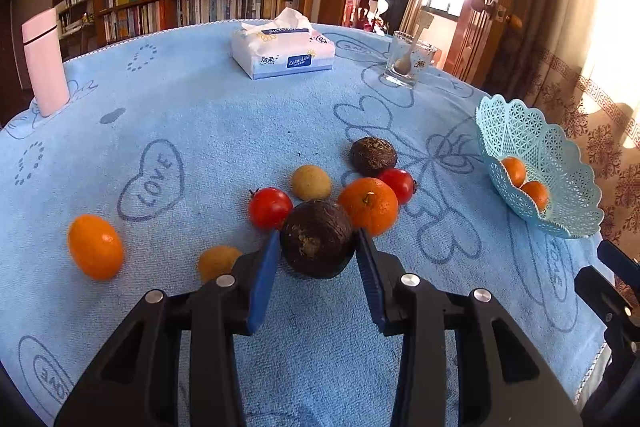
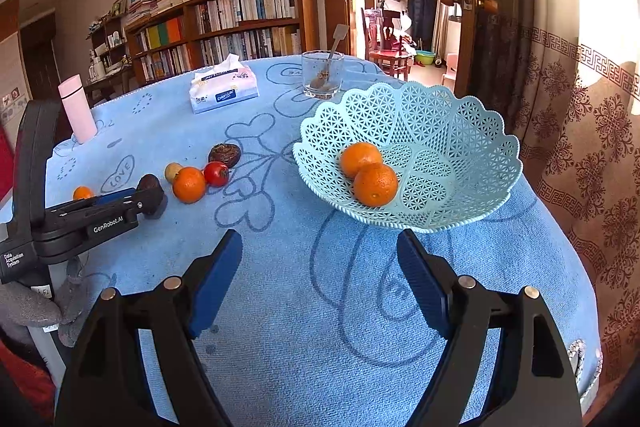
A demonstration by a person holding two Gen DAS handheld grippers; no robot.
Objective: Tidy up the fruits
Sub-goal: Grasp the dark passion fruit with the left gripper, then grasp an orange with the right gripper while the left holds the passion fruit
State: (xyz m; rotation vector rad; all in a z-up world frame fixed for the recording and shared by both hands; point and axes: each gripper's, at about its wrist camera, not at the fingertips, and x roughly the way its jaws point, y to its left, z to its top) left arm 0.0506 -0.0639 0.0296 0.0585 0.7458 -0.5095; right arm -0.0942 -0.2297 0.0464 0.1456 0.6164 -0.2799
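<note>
The bench (image 2: pixel 280 307) under its blue towel carries a lattice fruit basket (image 2: pixel 460 131) near the right edge, holding two oranges (image 2: pixel 375 185), likely the collection point. The left gripper (image 1: pixel 317 247) has its fingers pinching a dark brown round fruit (image 1: pixel 316 243) amid loose fruit, probably basket-bound. The right gripper (image 2: pixel 320 259) waits, fingers spread, empty.

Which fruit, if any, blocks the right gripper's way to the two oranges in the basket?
Probably none. The right gripper is open and empty, the basket is open-topped just ahead, and both oranges lie uncovered.
</note>
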